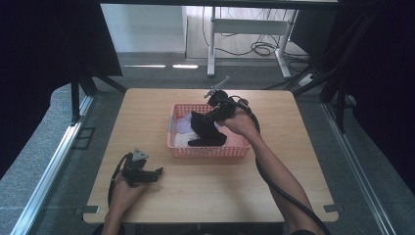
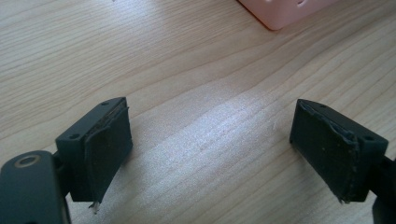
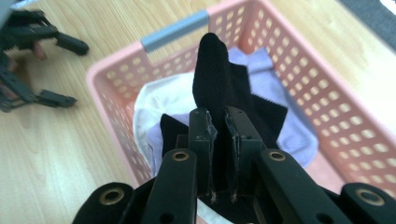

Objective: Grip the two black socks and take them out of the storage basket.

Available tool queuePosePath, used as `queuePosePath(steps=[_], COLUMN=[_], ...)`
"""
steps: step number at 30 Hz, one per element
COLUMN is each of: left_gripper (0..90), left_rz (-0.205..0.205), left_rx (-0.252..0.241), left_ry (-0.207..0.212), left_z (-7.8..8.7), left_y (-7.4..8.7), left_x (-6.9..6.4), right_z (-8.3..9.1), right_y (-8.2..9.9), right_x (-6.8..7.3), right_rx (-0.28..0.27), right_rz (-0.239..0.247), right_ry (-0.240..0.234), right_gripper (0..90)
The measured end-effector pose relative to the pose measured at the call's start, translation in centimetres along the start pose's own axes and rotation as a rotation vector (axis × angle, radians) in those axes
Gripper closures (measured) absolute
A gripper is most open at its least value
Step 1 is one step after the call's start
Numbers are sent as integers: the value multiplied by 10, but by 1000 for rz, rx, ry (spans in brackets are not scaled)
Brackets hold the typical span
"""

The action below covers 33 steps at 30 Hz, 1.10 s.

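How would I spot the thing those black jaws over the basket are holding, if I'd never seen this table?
Find the wooden table, then the pink perforated basket near its middle. Inside lie pale cloths, one white and one lilac. The black sock is the dark piece lifted up out of them, pinched between the jaws of the right gripper.

A black sock [image 3: 215,79], soft and limp, hangs pinched at one end, its lower part draped over pale clothes [image 3: 280,126] in the pink basket [image 3: 327,84].
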State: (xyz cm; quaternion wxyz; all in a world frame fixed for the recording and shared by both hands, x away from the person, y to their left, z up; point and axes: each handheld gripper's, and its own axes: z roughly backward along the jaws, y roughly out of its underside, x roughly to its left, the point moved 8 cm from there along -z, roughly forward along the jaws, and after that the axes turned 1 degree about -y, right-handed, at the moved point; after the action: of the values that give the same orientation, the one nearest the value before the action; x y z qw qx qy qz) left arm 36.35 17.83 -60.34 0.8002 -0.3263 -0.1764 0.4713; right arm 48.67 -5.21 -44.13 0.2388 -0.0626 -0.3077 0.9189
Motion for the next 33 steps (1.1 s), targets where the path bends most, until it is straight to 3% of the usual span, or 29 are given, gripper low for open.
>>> queuePosePath(steps=[20,29,33], left_gripper=[126,126,126], left_rz=[-4,-4,-6], left_rx=[9,9,10], left_ry=[-1,-1,-1], left_z=[0,0,0], left_y=[0,0,1], left_x=[0,0,0], right_z=[82,113,134], right_y=[-29,-26,-20], right_x=[-11,-21,-32], right_rx=[-99,-128,-149], right_rz=[9,-23,-53], right_ry=[60,86,111], right_gripper=[819,819,819])
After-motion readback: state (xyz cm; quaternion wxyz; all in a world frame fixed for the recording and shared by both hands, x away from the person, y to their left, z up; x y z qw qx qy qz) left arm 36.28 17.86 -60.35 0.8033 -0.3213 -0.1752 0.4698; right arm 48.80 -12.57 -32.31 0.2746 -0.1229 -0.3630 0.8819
